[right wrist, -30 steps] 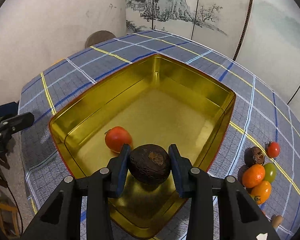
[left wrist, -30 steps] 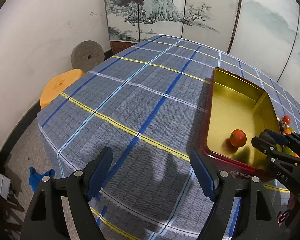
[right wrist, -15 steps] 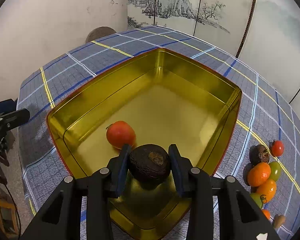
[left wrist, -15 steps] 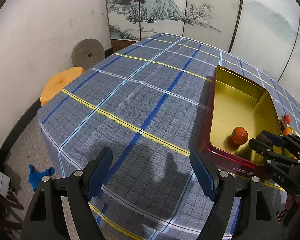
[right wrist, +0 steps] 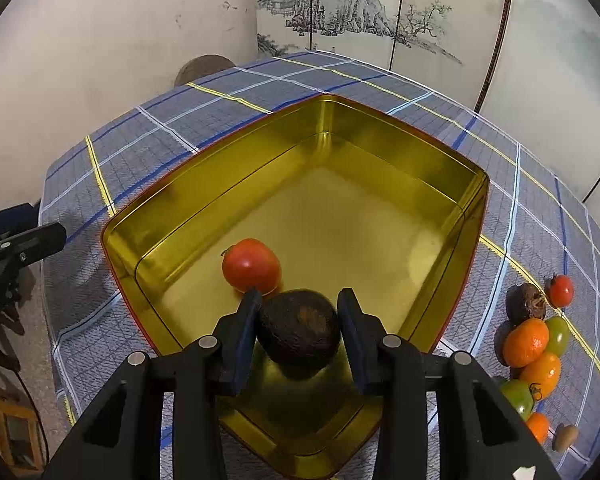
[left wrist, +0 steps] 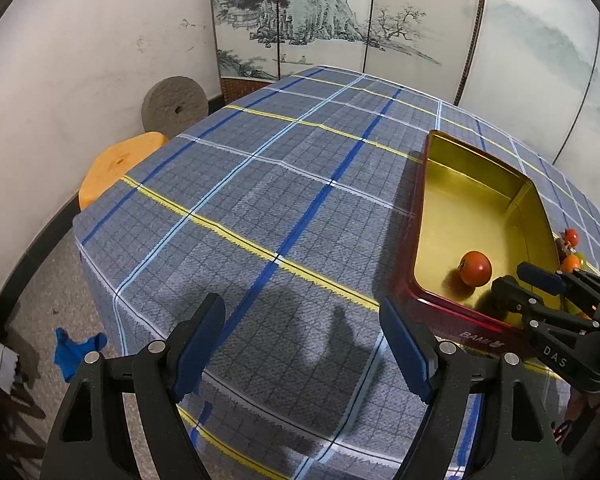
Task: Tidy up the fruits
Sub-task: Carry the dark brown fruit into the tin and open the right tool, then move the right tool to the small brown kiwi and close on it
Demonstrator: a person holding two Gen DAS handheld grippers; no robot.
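A gold tin [right wrist: 480, 184] with red outer walls stands on the plaid tablecloth, and a red tomato [right wrist: 251, 266] lies on its floor. My right gripper [right wrist: 300, 294] hangs over the tin's near corner with a dark brown wrinkled fruit [right wrist: 298, 332] between its jaws. The jaws are opening and the fruit looks blurred, loose between the pads. In the left wrist view the tin [left wrist: 432, 216], the tomato [left wrist: 475, 268] and the right gripper [left wrist: 514, 276] sit at the right. My left gripper [left wrist: 300, 304] is open over bare cloth, left of the tin, holding nothing.
A cluster of loose fruits [right wrist: 532, 340], orange, green, red and brown, lies on the cloth right of the tin. An orange stool [left wrist: 116, 168] and a round grey stone [left wrist: 174, 100] stand past the table's left edge. A painted folding screen closes off the back.
The right jaws have parted slightly. The dark fruit has turned and slipped a little lower between them, and now looks blurred. The left gripper has kept still.
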